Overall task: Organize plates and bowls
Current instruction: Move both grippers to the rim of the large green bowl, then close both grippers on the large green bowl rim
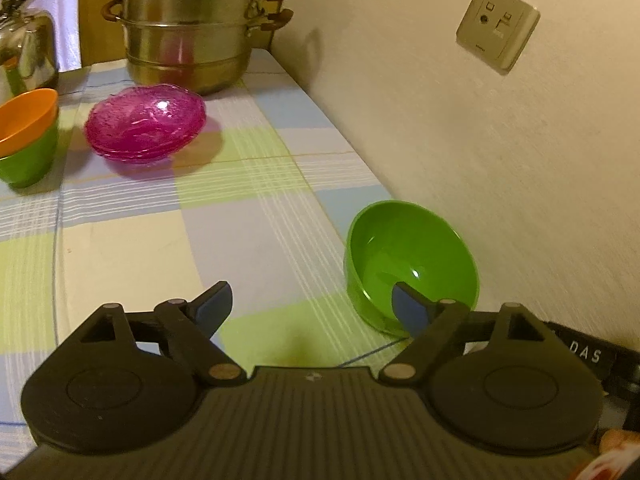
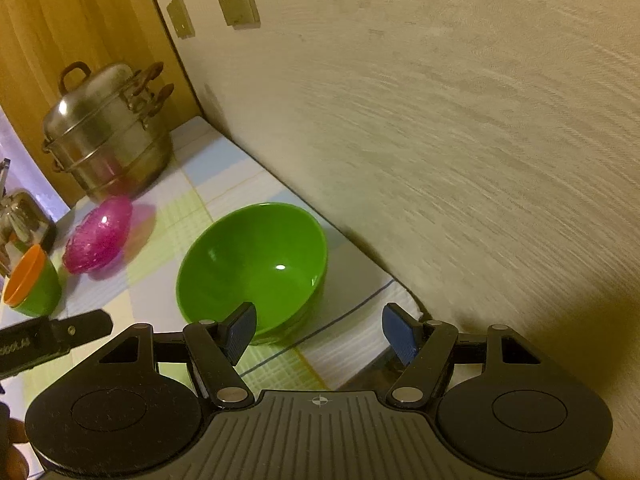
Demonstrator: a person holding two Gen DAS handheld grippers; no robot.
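Note:
A green bowl (image 1: 412, 256) (image 2: 252, 264) stands upright on the checked tablecloth (image 1: 240, 208), close to the wall. My left gripper (image 1: 311, 302) is open wide just left of it; its right fingertip (image 1: 406, 308) overlaps the bowl's near rim, and only cloth lies between the fingers. My right gripper (image 2: 320, 332) is open in front of the same bowl, its left fingertip (image 2: 240, 332) at the near rim. Farther back sit stacked pink glass bowls (image 1: 146, 122) (image 2: 98, 236) and an orange bowl (image 1: 24, 120) (image 2: 26, 274) nested in another green bowl (image 1: 28, 164) (image 2: 42, 292).
A steel steamer pot (image 1: 188, 28) (image 2: 108, 140) and a kettle (image 1: 24, 48) stand at the back of the table. The wall (image 1: 480, 140) with a socket plate (image 1: 498, 26) runs along the right side. The table's near corner (image 2: 404, 312) drops off under my right gripper.

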